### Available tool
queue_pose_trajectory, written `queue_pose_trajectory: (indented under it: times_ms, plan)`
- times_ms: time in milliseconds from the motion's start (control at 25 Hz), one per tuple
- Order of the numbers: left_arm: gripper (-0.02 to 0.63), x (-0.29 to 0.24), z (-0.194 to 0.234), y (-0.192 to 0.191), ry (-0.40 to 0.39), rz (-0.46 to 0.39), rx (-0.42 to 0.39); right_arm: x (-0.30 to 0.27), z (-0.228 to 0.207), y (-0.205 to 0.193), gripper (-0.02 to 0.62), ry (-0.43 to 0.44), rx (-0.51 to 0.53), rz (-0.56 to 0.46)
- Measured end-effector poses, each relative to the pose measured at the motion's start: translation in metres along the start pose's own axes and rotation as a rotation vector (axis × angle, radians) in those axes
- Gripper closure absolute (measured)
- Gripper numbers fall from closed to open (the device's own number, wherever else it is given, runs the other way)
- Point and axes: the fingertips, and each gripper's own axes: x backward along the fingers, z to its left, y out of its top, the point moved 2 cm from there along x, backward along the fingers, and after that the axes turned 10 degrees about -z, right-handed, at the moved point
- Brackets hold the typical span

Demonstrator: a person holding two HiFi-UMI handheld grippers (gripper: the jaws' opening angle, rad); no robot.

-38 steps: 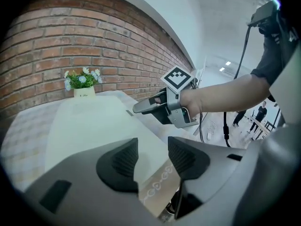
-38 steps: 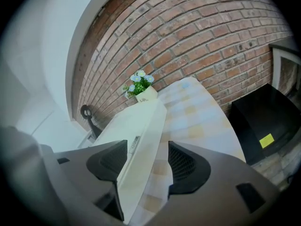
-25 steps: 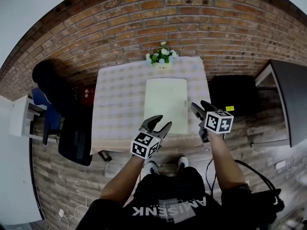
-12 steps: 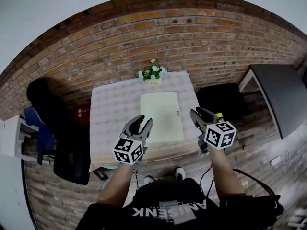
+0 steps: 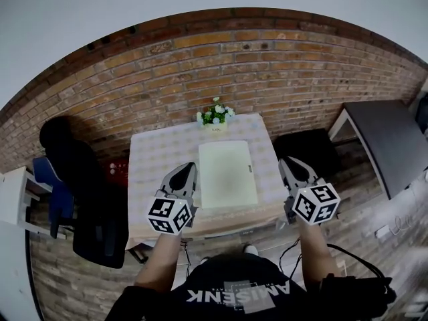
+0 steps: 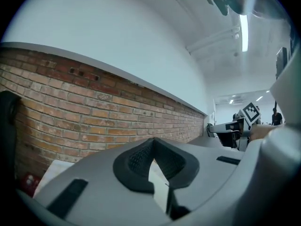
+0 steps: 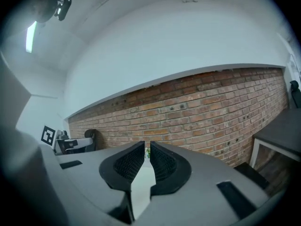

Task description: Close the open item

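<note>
Left claw (image 5: 185, 170) shut, right claw (image 5: 289, 161) just closing — narrow gap, empty

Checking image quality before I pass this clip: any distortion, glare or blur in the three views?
Head view: strong fisheye bows the brick wall into an arc; the table is evenly lit, no glare. Left gripper view: black corners, a ceiling light blown out at top right. Right gripper view: black corners, another light strip bright at top left; bricks sharp.

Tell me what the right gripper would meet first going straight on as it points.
Probably the flowers at the far edge of the table, seen between the right gripper tips; else the brick wall. Its jaws have just been closing, empty.
</note>
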Motion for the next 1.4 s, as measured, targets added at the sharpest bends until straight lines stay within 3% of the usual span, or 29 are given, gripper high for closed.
queue_pose_trajectory:
  times_ms: [320,480,720,1080,1400]
  plan:
    - [0.592,0.007,0.001,0.013,0.002,0.009,-0.013,0.013,0.009,0.019,0.545,-0.034,0.071,-0.036]
    - [0.592,0.008,0.006,0.012,0.04,0.038,-0.04,0.016,0.007,0.024,0.548,-0.056,0.097,-0.047]
    - [0.594,0.008,0.003,0.023,0.04,0.007,-0.049,0.019,0.003,0.029,0.554,-0.067,0.137,-0.046]
    - [0.594,0.0,-0.001,0.024,0.04,0.036,-0.055,0.019,-0.004,0.031,0.554,-0.074,0.143,-0.048]
    - [0.594,-0.002,0.002,0.031,0.059,0.012,-0.067,0.018,-0.01,0.035,0.554,-0.078,0.151,-0.051]
